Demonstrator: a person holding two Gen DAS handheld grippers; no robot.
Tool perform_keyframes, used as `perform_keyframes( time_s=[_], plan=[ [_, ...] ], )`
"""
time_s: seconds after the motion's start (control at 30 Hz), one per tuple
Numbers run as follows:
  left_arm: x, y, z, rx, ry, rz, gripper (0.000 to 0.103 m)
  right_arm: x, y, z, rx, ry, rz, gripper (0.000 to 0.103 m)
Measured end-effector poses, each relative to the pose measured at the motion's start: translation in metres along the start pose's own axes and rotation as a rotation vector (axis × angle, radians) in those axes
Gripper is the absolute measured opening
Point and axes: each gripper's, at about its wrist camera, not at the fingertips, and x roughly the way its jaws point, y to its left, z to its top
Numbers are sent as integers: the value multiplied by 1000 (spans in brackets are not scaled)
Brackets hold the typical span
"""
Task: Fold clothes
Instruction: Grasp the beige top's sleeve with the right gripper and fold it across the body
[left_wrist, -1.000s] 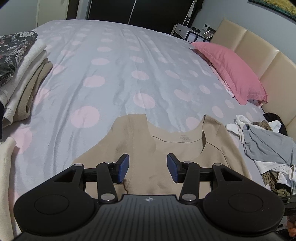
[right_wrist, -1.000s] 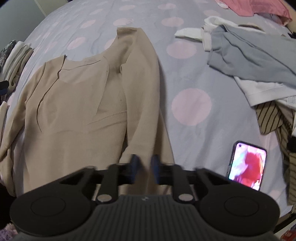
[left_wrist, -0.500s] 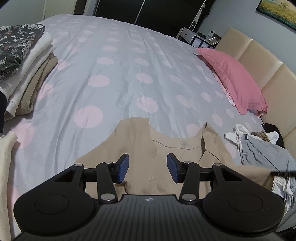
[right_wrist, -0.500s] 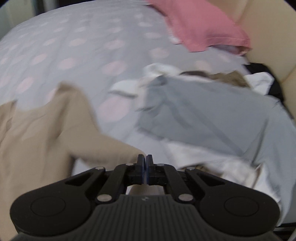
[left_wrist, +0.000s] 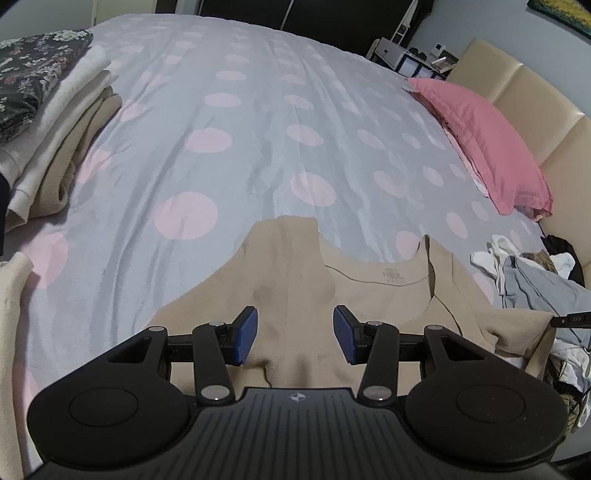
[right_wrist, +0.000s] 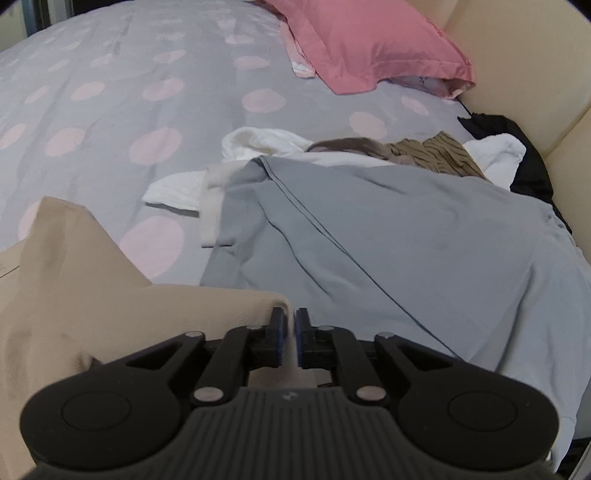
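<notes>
- Folded pile (left_wrist: 48, 122): finished garments are stacked at the left edge of the bed (left_wrist: 258, 110), a dark floral piece on top, white and tan layers under it. It lies well apart from the garment in work.
- Left gripper (left_wrist: 295, 338): the jaws stand about half open with nothing between them. The gripper hovers over the chest of the beige top (left_wrist: 295, 295) and does not press on it.
- Beige top: it lies flat near the front edge of the bed, neckline toward the far side, with a printed label visible inside the collar. Its right sleeve (right_wrist: 155, 314) is drawn out sideways toward the right edge of the bed.
- Handling, by judgement: the top is a thin, ribbed knit. It is light and limp, it holds no shape, and it will stretch or drag across the cover if pulled by one point. Take hold at seamed parts: cuff, shoulder seam or hem corner. Lift before moving to avoid bunching.
- Right gripper (right_wrist: 290, 341): the jaws have just been opening from a full pinch and now show a narrow gap. The pale cuff end of the sleeve sits in that gap; a firm grip is not evident, so the sleeve appears to be in release.
- Unfolded heap (right_wrist: 388, 229): a grey garment, white pieces and a striped item lie jumbled near the right edge of the bed, just beside the sleeve end. Keep the sleeve clear of it.
- Pink pillow (right_wrist: 369, 40): at the far right corner, against the headboard.
</notes>
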Motion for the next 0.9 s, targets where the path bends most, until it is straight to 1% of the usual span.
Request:
perform_keyframes(
  time_s=[0.03, 0.1, 0.17, 0.23, 0.37, 0.53, 0.67, 0.73, 0.77, 0.87, 0.9],
  plan=[
    [1, -1, 0, 4, 3, -2, 43, -5, 0, -2, 0, -14, 4, 26],
    [1, -5, -1, 15, 6, -6, 43, -17, 1, -6, 5, -47, 10, 31],
    [1, -7, -2, 22, 6, -10, 43, -30, 4, -12, 5, -77, 24, 33],
    [0, -9, -3, 25, 5, -14, 43, -40, 12, -22, -10, -79, 66, 34],
    [-4, -8, -4, 14, -3, -14, 43, -50, 42, -54, -78, -40, 144, 33],
    [-9, -7, -4, 0, -15, -22, 43, -45, 73, -94, -99, 48, 232, 34],
    [-12, -6, -3, -7, -25, -29, 43, -31, 90, -120, -133, 114, 240, 35],
    [-14, -4, -3, -12, -29, -30, 43, -21, 94, -131, -137, 150, 231, 40],
    [-15, -3, -3, -14, -31, -29, 43, -17, 94, -135, -135, 163, 222, 41],
    [-15, -1, -2, -26, -33, -26, 43, -3, 89, -146, -117, 197, 198, 41],
    [-16, 0, -2, -29, -34, -26, 43, -1, 87, -148, -110, 195, 197, 39]
  ],
)
